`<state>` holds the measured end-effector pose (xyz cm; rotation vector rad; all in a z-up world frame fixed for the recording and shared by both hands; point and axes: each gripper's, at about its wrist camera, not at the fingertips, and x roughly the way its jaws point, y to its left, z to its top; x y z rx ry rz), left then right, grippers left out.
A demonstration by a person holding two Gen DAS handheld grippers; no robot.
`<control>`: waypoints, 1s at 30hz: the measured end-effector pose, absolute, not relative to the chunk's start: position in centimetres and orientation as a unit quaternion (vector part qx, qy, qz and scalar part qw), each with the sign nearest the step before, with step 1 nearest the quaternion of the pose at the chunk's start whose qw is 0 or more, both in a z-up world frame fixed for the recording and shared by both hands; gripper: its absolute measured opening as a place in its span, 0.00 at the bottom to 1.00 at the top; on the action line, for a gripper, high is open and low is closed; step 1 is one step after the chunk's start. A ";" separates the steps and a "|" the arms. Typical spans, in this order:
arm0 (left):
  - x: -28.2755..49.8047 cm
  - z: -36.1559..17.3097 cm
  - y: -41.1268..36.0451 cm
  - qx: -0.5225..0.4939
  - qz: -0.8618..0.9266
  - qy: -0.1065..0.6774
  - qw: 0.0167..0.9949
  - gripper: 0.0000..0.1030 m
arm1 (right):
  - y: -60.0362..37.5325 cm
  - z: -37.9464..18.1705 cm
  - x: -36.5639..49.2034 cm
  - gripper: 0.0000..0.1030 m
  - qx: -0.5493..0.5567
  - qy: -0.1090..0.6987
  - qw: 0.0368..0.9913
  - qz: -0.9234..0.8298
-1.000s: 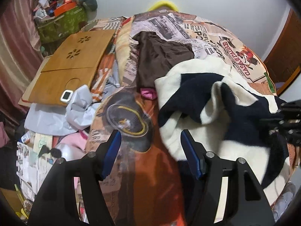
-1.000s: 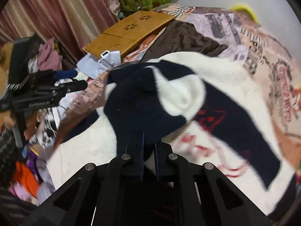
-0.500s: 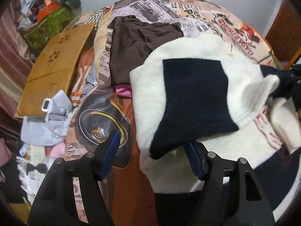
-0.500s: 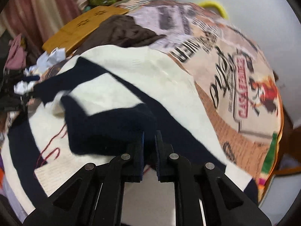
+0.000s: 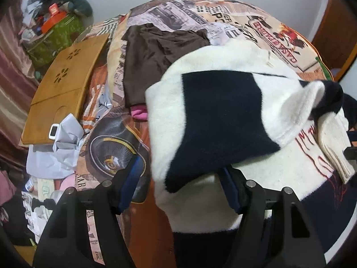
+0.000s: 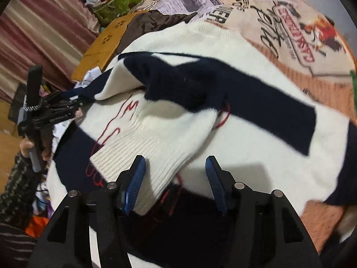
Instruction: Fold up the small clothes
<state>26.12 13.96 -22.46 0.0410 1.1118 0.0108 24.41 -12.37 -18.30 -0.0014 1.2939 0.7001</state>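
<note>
Covering most of the bed, the printed bedspread [image 5: 256,22] is serving as the folding surface, and the cream-and-navy sweater [image 5: 223,111] is lying spread over its near half so both sleeves can be brought inward. Beyond the sweater, a brown garment [image 5: 156,49] is waiting just past its far edge, and to the sweater's left a wooden lap tray [image 5: 64,89] is sitting off the bedspread, out of the way. Across the sweater's chest, the right sleeve is lying folded over the red lettering, its ribbed cuff [image 6: 138,156] ending at the near side. The right gripper [image 6: 175,178] is opening its jaws at this moment; the cuff is lying between them but no longer pinched (a release, I judge). The left gripper [image 5: 178,178] is standing wide at the sweater's left edge, the folded navy panel resting loose between its fingers, probably ready to steady the fold.
</note>
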 end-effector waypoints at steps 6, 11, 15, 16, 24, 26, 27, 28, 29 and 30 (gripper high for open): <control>26.7 -22.4 13.0 0.049 0.011 0.517 0.855 0.64 | -11.2 -18.8 25.1 0.29 0.011 0.584 0.736 0.343; 27.4 -22.6 13.8 0.046 0.027 0.517 0.855 0.40 | -11.0 -18.2 25.7 0.08 -0.031 0.578 0.731 0.363; 27.5 -22.2 15.4 0.033 0.056 0.506 0.860 0.30 | -11.8 -16.9 26.7 0.07 -0.116 0.556 0.750 0.340; 27.6 -22.2 15.9 0.028 0.065 0.505 0.860 0.29 | -12.3 -16.8 27.2 0.07 -0.128 0.555 0.751 0.334; 27.5 -23.5 18.3 -0.014 0.086 0.521 0.849 0.29 | -16.0 -18.7 32.9 0.07 -0.213 0.571 0.747 0.265; 27.4 -24.0 18.1 -0.010 0.081 0.527 0.846 0.29 | -15.9 -19.1 33.7 0.07 -0.217 0.570 0.748 0.262; 27.4 -24.1 17.9 -0.005 0.080 0.530 0.844 0.29 | -15.6 -19.3 33.6 0.07 -0.217 0.571 0.747 0.260; 27.3 -24.2 17.7 -0.001 0.076 0.532 0.843 0.29 | -15.4 -19.5 33.9 0.07 -0.220 0.573 0.746 0.259; 27.1 -24.2 17.4 0.002 0.072 0.532 0.844 0.29 | -15.1 -19.8 34.1 0.07 -0.227 0.572 0.745 0.256; 26.9 -24.1 17.2 0.004 0.067 0.532 0.844 0.29 | -14.9 -20.3 34.4 0.07 -0.235 0.574 0.742 0.254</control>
